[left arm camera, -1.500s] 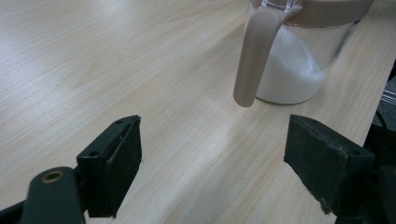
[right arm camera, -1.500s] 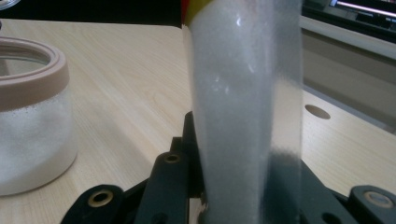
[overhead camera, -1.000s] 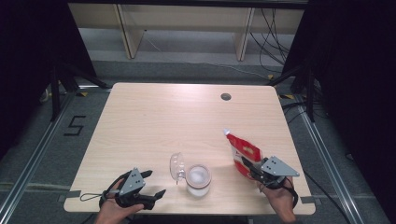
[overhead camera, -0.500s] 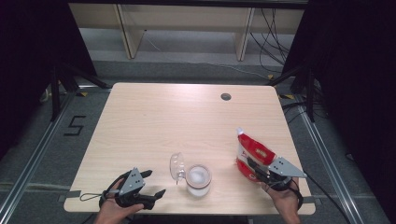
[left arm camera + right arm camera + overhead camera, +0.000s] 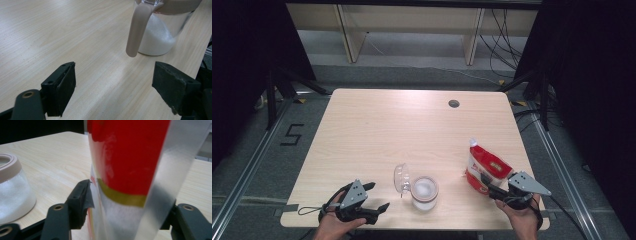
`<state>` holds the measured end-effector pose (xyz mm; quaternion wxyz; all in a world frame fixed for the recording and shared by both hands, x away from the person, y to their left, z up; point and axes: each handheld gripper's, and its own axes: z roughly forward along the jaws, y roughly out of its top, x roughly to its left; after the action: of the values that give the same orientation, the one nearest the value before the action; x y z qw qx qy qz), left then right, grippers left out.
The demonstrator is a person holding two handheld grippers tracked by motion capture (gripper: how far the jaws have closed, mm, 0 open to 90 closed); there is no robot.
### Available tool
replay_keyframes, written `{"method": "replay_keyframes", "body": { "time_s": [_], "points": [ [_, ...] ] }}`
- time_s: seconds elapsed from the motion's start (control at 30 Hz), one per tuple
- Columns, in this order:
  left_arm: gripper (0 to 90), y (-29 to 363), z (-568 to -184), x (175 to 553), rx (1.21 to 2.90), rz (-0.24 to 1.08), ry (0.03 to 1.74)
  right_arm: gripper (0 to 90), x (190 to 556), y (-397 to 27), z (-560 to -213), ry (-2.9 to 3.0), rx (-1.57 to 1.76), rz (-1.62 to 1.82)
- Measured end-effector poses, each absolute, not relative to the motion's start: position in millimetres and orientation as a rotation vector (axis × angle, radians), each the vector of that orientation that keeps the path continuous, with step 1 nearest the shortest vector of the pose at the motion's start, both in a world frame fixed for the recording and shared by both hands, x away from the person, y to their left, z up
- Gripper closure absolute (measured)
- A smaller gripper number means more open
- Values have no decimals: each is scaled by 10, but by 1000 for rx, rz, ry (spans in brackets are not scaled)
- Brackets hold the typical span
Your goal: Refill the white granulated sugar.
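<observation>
Now right gripper (image 5: pixel 490 186), near right: jaws just opened wide, red pouch (image 5: pixel 484 166) standing between them. Left gripper (image 5: pixel 374 199), near left: jaws wide, empty, beside jar (image 5: pixel 424 192).

Black "5" marked on floor (image 5: pixel 292 135) left of table; pouch (image 5: pixel 484 167) print unreadable.

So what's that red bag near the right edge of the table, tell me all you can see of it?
The red pouch is a soft plastic bag with a white spout cap on top, a gold band and a clear lower part showing white grains. It stands upright on the table, right of the jar. The right tool straddles its base; its jaws have just been opening.
</observation>
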<state>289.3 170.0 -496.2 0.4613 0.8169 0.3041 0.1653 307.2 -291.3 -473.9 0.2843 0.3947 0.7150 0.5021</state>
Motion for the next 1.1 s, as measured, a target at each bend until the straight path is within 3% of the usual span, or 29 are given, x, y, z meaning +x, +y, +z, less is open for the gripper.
{"method": "replay_keyframes", "body": {
  "time_s": [1.1],
  "points": [
    [187,1675,-4939,2896,1992,383,739,346,2703,-2971,-4735,1905,1152,1263]
  ]
}}
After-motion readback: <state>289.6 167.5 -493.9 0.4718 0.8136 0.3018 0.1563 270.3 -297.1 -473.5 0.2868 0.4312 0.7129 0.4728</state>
